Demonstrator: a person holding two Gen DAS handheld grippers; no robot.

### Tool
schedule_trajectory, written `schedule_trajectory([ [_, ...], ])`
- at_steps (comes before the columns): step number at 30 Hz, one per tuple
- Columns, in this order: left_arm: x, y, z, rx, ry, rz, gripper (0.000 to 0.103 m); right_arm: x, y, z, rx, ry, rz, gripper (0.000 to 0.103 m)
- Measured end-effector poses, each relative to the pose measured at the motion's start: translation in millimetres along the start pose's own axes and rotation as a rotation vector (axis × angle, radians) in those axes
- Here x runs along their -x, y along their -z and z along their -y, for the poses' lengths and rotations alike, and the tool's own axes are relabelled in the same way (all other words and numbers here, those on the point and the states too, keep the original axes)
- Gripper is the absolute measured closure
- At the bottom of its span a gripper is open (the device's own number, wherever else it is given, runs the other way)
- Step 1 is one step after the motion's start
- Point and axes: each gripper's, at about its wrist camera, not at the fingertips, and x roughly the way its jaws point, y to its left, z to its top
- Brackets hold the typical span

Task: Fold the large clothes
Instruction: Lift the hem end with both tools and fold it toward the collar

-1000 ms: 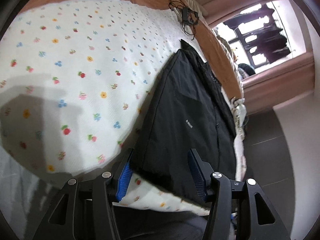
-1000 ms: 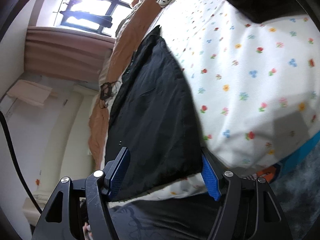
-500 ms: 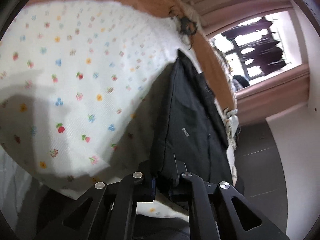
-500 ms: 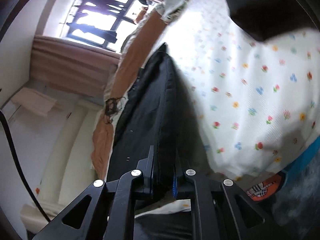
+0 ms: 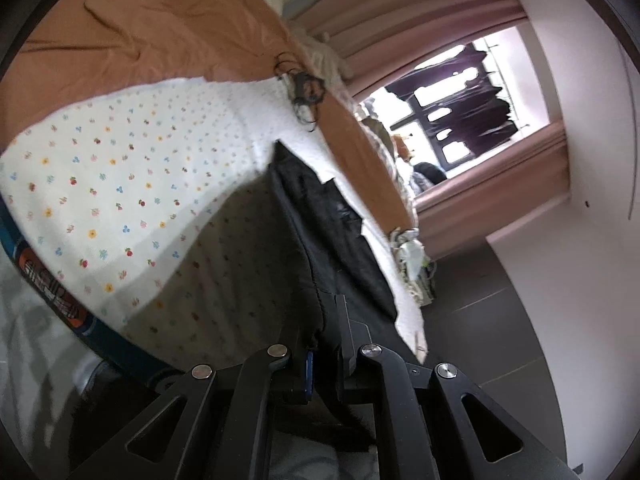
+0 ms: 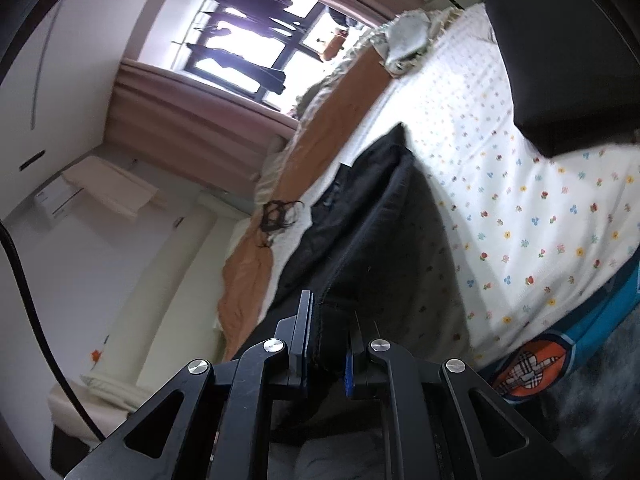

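A large black garment (image 5: 320,216) lies on a bed with a white flower-print sheet (image 5: 120,184). My left gripper (image 5: 322,344) is shut on the garment's near edge and holds it lifted off the sheet. In the right wrist view the same black garment (image 6: 368,224) rises from the sheet (image 6: 520,208) in a raised fold. My right gripper (image 6: 328,344) is shut on its near edge too. The part of the cloth between the jaws is hidden.
An orange-brown blanket (image 5: 132,40) covers the far side of the bed, with a tangle of black cable (image 5: 304,88) on it. A dark block (image 6: 560,56) sits on the sheet at the right. A curtained window (image 6: 248,40) and dark floor (image 5: 480,320) lie beyond the bed.
Both grippers closed on the garment's near edge, then lifted it. The cloth now stands up off the sheet and the views have tilted upward toward the window.
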Motion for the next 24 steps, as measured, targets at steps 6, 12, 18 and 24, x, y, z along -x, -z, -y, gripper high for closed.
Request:
schedule_trajectory([
  [6,45,9,24,-0.025,0.067,0.031,0.096,42,15,-27,0.049,-0.036,0.021,0.09],
  [12,87,18,39,-0.047,0.121,0.066,0.096,79,28,-57,0.081,-0.074,0.045,0.09],
  [18,125,20,54,-0.063,0.169,0.107,0.096,109,36,-83,0.123,-0.111,0.071,0.09],
  [24,153,24,71,-0.083,0.224,0.146,0.096,132,38,-108,0.161,-0.151,0.096,0.09],
])
